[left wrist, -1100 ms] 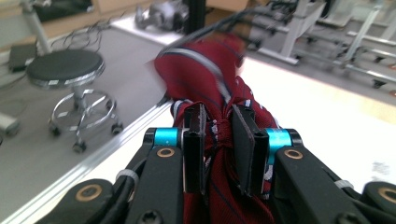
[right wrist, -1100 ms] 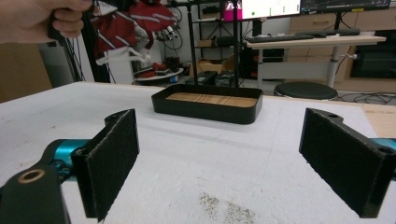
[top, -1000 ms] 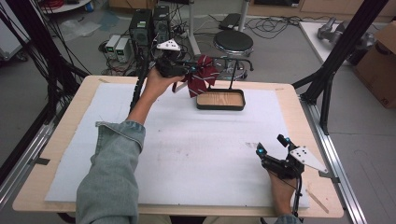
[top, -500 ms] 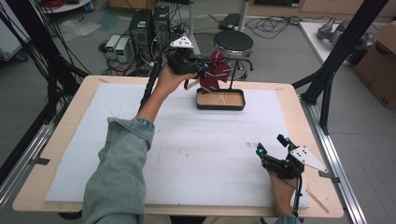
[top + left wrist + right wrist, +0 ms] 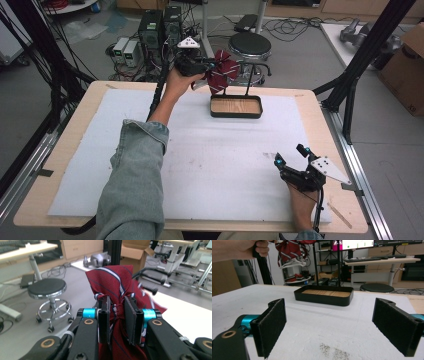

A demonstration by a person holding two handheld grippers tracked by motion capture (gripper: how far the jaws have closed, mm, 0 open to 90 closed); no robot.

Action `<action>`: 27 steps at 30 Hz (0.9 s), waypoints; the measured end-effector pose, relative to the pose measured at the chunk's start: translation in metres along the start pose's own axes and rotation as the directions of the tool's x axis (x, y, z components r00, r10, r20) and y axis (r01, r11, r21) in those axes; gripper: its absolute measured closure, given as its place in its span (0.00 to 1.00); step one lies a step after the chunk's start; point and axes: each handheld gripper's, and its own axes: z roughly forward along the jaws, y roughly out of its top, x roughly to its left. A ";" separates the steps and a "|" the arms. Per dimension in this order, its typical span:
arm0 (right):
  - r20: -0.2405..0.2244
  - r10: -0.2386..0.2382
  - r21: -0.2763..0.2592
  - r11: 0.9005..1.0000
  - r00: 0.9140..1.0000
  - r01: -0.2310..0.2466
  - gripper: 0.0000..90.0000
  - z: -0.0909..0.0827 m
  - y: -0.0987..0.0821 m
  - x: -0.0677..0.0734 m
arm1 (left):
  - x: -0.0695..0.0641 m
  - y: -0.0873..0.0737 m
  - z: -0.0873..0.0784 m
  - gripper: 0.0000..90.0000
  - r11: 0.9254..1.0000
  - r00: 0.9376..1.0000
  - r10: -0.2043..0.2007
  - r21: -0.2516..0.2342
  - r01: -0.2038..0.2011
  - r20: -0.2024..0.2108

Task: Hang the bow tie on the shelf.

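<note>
Now my left gripper [image 5: 117, 322] jaws clench the bunched red tie [image 5: 117, 287], beyond the tray [image 5: 236, 106]; my right gripper [image 5: 332, 325] gapes idle. Loose folds could slip out.

Grey floor w/ black stool [image 5: 249, 46], cardboard box [image 5: 404, 65], cables; desks [image 5: 382, 260] behind.

High cam overhead; gripper cams low, sharing tray [image 5: 236, 106] [image 5: 323, 295].

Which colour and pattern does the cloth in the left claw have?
The cloth is dark red with thin white and navy stripes, clearest in the left gripper view.
</note>
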 end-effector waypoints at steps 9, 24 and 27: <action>0.001 -0.008 0.001 1.000 1.000 0.008 0.12 0.000 0.000 0.000 | 0.006 -0.016 -0.012 0.83 0.999 0.999 -0.032 -0.007 0.032 0.032; 0.004 -0.005 0.005 1.000 1.000 0.005 0.12 0.001 0.000 0.000 | 0.006 -0.043 -0.004 0.82 0.997 0.999 -0.030 0.068 0.027 0.041; 0.004 -0.006 0.006 1.000 1.000 0.006 0.12 0.001 0.000 0.000 | 0.005 -0.047 0.000 0.82 0.997 0.999 -0.031 0.075 0.029 0.034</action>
